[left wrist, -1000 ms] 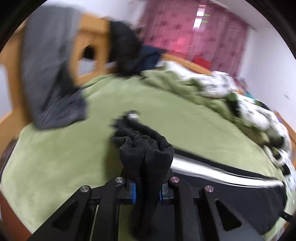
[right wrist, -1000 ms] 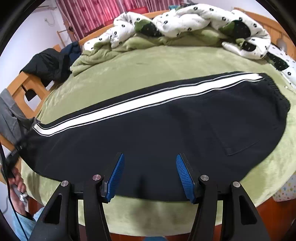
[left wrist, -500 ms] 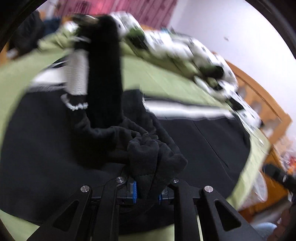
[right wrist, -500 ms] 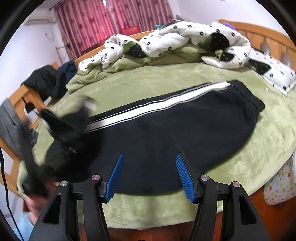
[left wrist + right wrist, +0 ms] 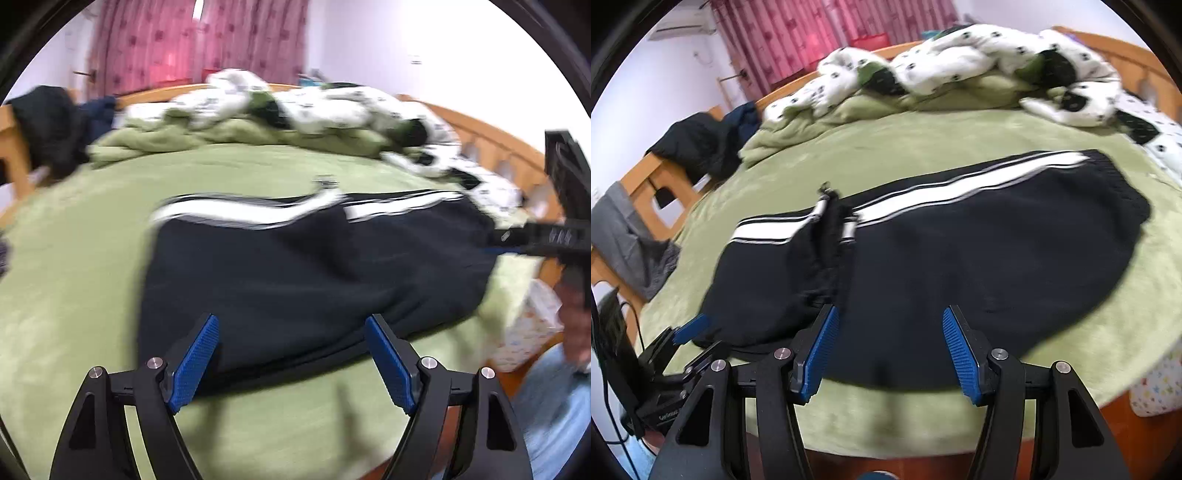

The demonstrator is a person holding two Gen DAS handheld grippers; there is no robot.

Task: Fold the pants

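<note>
The black track pants (image 5: 960, 266) with a white side stripe lie flat on the green blanket (image 5: 923, 147) that covers the bed, their leg end folded back over the rest so that the cuff (image 5: 831, 206) sits bunched near the middle of the striped edge. In the left wrist view, which is blurred, the same pants (image 5: 314, 273) spread across the middle of the bed with the stripe running along their far side. The left gripper (image 5: 291, 363) has just been opening; its blue pads stand wide apart over the near hem of the pants with no cloth pinched between them. From the right wrist view this left gripper (image 5: 690, 330) shows at the lower left, at the near corner of the folded part. The right gripper (image 5: 892, 354) hovers over the near edge of the pants with its jaws parted and nothing clamped; from the left wrist view the right gripper (image 5: 535, 236) enters from the right edge, beside the waistband end. A crumpled white quilt with dark spots (image 5: 960, 59) is heaped along the far side of the bed, a dark jacket (image 5: 698, 144) hangs over the wooden bed frame (image 5: 646, 177) at the left, and a grey garment (image 5: 624, 240) drapes over the frame closer in. Pink curtains (image 5: 812, 29) cover the back wall.
</note>
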